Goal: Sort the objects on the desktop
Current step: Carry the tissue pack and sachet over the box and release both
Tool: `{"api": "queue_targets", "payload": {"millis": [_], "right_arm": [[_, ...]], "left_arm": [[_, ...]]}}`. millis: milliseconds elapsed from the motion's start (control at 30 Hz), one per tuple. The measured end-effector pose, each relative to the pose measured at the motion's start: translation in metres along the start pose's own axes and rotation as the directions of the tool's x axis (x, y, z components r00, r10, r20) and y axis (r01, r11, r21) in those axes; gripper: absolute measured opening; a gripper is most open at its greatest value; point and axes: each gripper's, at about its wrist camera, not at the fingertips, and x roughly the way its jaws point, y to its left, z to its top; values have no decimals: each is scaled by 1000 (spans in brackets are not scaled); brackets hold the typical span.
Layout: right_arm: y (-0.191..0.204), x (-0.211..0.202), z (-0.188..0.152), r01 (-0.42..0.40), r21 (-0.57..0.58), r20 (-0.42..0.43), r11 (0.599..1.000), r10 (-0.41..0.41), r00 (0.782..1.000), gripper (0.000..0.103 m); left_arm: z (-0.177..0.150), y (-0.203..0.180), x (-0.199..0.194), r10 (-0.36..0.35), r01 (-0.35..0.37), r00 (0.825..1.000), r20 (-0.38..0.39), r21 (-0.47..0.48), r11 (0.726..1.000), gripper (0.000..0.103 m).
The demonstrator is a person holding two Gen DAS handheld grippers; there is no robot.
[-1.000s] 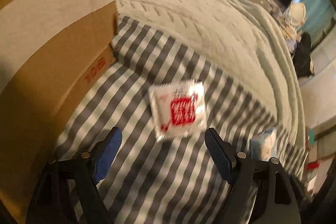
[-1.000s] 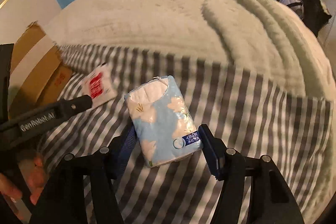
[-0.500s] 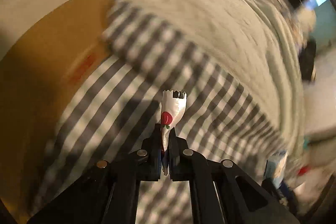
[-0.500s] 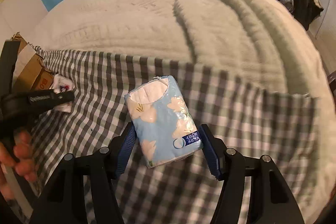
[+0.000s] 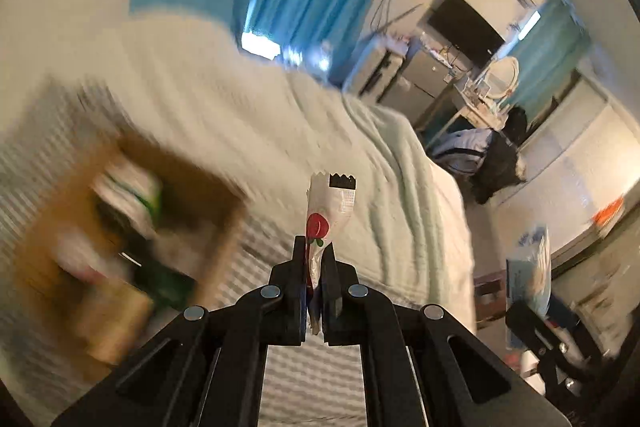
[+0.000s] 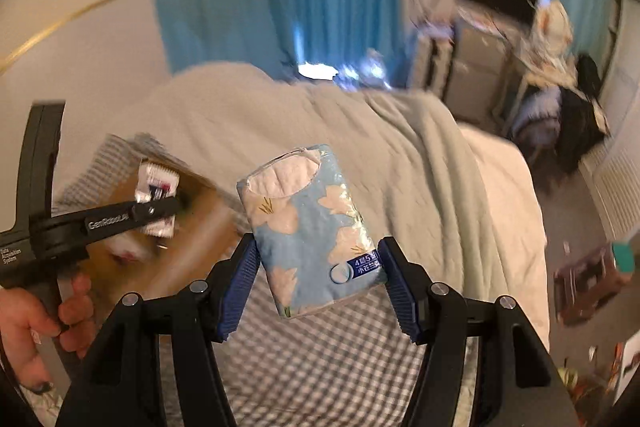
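A small white sachet (image 5: 326,211) with a red print is clamped edge-on between the closed fingers of the left tool (image 5: 315,267), held in the air above and just right of an open cardboard box (image 5: 120,227), whose blurred contents cannot be made out. A blue floral tissue pack (image 6: 312,231) is gripped at its lower sides by the right tool (image 6: 318,283), raised over the checked cloth (image 6: 320,355) on the bed (image 6: 400,155).

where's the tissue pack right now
The tissue pack is centre of the right wrist view, clamped between the right gripper's jaws, above the checked cloth.
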Motion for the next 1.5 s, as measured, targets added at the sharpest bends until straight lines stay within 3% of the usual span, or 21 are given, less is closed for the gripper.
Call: {"api": "queue_targets", "payload": {"millis": [133, 200, 300, 333, 467, 600, 633, 767, 833, 900, 967, 1033, 1133, 1200, 1300, 1400, 1500], "right_arm": [[65, -17, 25, -126, 20, 48, 992, 125, 991, 61], [97, -12, 27, -176, 2, 63, 984, 175, 982, 61], [139, 20, 17, -218, -24, -3, 976, 218, 976, 61], [151, 35, 13, -224, -31, -37, 974, 223, 974, 61], [165, 74, 8, -228, 8, -100, 974, 227, 969, 61], [164, 102, 9, -252, 73, -115, 965, 259, 959, 61], [166, 107, 8, -254, 74, -115, 964, 261, 958, 61], [174, 111, 3, -280, 62, -99, 958, 285, 954, 62], [173, 110, 2, -281, 65, -80, 958, 285, 955, 70], [170, 106, 3, -279, 70, -58, 958, 283, 957, 78], [166, 101, 6, -266, 73, -52, 961, 270, 961, 78], [161, 91, 7, -264, 79, -43, 961, 267, 963, 78], [149, 70, 7, -246, 70, -16, 967, 247, 969, 78], [139, 55, 6, -238, 68, 7, 969, 238, 971, 78], [117, 34, 1, -194, 87, 48, 977, 191, 980, 87], [98, 12, -10, -79, 106, 98, 991, 69, 993, 96], [81, 1, -26, 17, 111, 110, 994, -29, 993, 103]], "left_arm": [[22, 29, -69, 154, -161, 984, 93, 79, 984, 4], [22, 51, -82, 176, -186, 975, 137, 64, 980, 4], [9, 106, -68, 154, -152, 982, 110, -27, 988, 4], [3, 120, -60, 184, -182, 979, 91, -33, 983, 4], [-7, 142, -37, 333, -341, 940, 77, 139, 930, 4], [-9, 167, -27, 347, -351, 936, 60, 81, 933, 4], [-9, 169, -26, 371, -376, 926, 67, 89, 922, 4], [-16, 162, -24, 345, -354, 935, 81, 153, 923, 5], [-16, 164, -25, 320, -331, 943, 90, 156, 931, 11], [-15, 162, -29, 299, -312, 949, 101, 168, 935, 37], [-17, 155, -33, 309, -332, 941, 141, 186, 925, 51], [-15, 146, -38, 316, -347, 933, 170, 198, 917, 56], [-15, 137, -51, 284, -315, 940, 188, 167, 934, 69], [-17, 129, -61, 263, -294, 944, 202, 146, 945, 84], [-22, 114, -78, 217, -249, 949, 229, 119, 961, 92], [-26, 101, -86, 186, -214, 955, 231, 103, 971, 103], [-36, 91, -86, 226, -246, 951, 210, 70, 967, 103]]}}
